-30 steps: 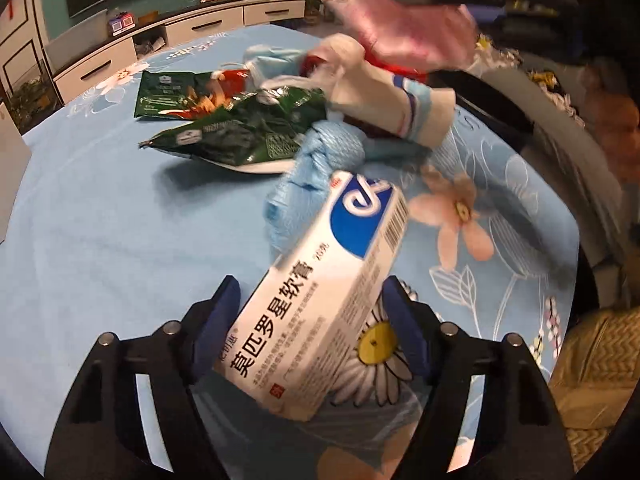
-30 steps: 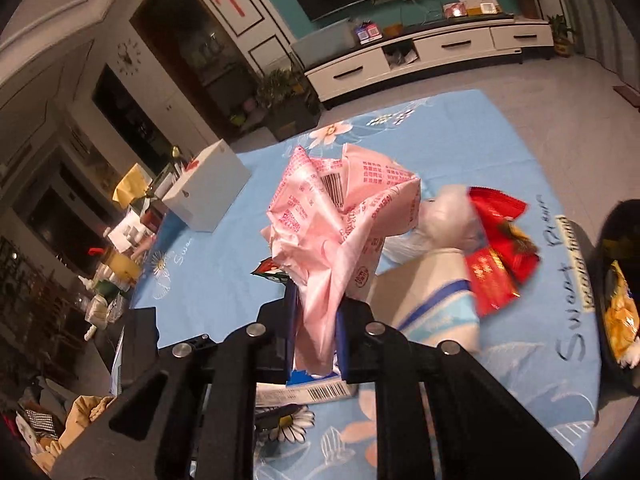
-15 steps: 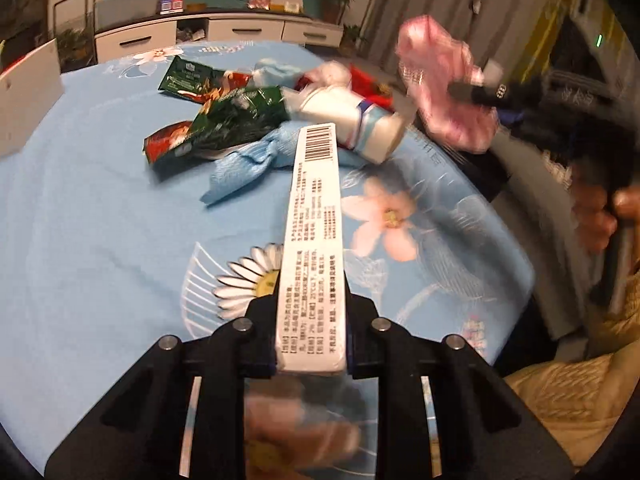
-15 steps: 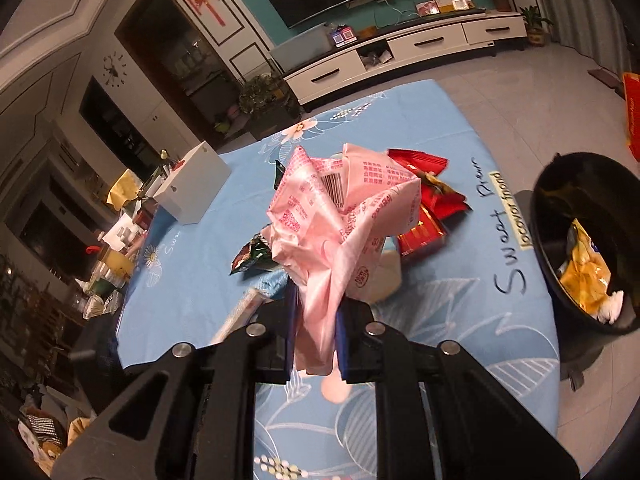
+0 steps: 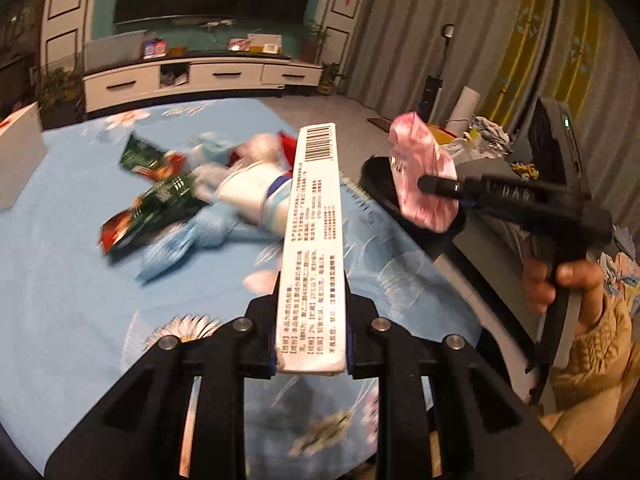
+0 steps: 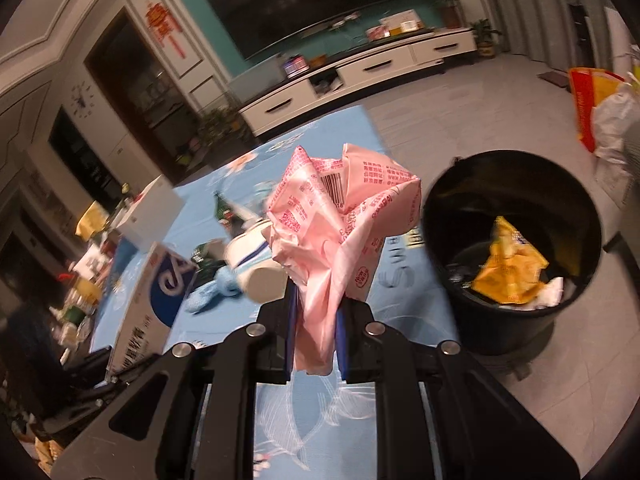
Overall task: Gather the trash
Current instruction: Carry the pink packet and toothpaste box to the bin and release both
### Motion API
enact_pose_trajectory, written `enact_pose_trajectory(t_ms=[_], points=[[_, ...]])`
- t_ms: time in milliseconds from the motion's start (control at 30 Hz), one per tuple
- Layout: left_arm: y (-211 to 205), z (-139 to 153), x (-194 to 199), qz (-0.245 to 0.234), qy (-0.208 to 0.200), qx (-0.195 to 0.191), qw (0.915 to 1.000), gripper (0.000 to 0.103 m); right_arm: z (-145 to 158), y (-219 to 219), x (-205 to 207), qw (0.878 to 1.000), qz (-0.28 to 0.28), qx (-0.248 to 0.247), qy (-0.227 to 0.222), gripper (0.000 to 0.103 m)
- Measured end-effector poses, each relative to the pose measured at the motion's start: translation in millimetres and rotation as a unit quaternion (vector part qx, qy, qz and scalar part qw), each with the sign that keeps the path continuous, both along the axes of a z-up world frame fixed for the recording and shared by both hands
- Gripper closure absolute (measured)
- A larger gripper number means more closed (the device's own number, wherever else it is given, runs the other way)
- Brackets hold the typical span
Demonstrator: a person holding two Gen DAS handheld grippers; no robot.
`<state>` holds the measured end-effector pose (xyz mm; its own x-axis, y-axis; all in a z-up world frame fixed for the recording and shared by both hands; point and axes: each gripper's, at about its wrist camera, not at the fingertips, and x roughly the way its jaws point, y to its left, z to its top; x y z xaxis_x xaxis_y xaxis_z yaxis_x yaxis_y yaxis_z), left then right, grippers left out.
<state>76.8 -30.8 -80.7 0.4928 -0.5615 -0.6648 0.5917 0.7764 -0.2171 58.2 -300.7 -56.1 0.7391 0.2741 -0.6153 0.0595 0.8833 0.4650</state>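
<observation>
My left gripper [image 5: 311, 332] is shut on a long white ointment box [image 5: 314, 248] and holds it above the blue flowered tablecloth [image 5: 60, 280]. The box also shows in the right wrist view [image 6: 154, 300]. My right gripper [image 6: 314, 332] is shut on a crumpled pink wrapper [image 6: 344, 216], held near the table's right edge, left of the black trash bin [image 6: 512, 248]. In the left wrist view the pink wrapper [image 5: 424, 176] hangs over the bin's rim [image 5: 372, 176]. Green snack bags [image 5: 156, 200], a white and blue cup [image 5: 256, 192], a blue cloth [image 5: 188, 236] and a red wrapper lie on the table.
The bin holds a yellow wrapper [image 6: 508, 272] and white scraps. A white box [image 5: 18, 156] stands at the table's left edge. A TV cabinet [image 5: 192, 76] is behind the table. Bags [image 6: 600, 112] and clutter lie on the floor to the right.
My left gripper has closed on the ointment box and lifted it off the table, turning right. My right gripper has carried the pink wrapper right, towards the bin.
</observation>
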Motion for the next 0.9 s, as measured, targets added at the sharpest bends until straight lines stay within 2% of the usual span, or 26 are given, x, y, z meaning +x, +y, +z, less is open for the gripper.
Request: enact_pose_trajectory(t_ms=[133,267,433,600,833,900], points=[[-37.8,5.2,11.0,-0.025,-0.005,0.001,0.9997,0.079,-7.3,-30.2,-7.4,0.999,-0.038,0.001,0.0,0.086],[-75.9,6.7,27.7,-0.046,0.006,-0.003,0.9989,0.079,-16.6,-61.9,-14.6,0.997,-0.08,0.003,0.004,0.086],[-129.9,10.1,44.8,-0.083,0.01,-0.004,0.9965,0.079,-31.7,-99.3,-23.3,0.992,-0.122,0.03,0.005,0.086],[-182.0,4.0,65.2,-0.108,0.023,0.004,0.9938,0.079,-46.7,-118.5,-20.8,0.99,-0.133,0.054,0.009,0.086],[-236.2,-21.4,93.9,-0.113,0.054,0.023,0.9918,0.078,-59.8,-134.3,-9.9,0.988,-0.138,0.072,0.01,0.083],[-244.3,-27.7,98.1,-0.113,0.058,0.026,0.9916,0.063,-64.9,-139.5,-4.9,0.986,-0.143,0.08,0.013,0.078]])
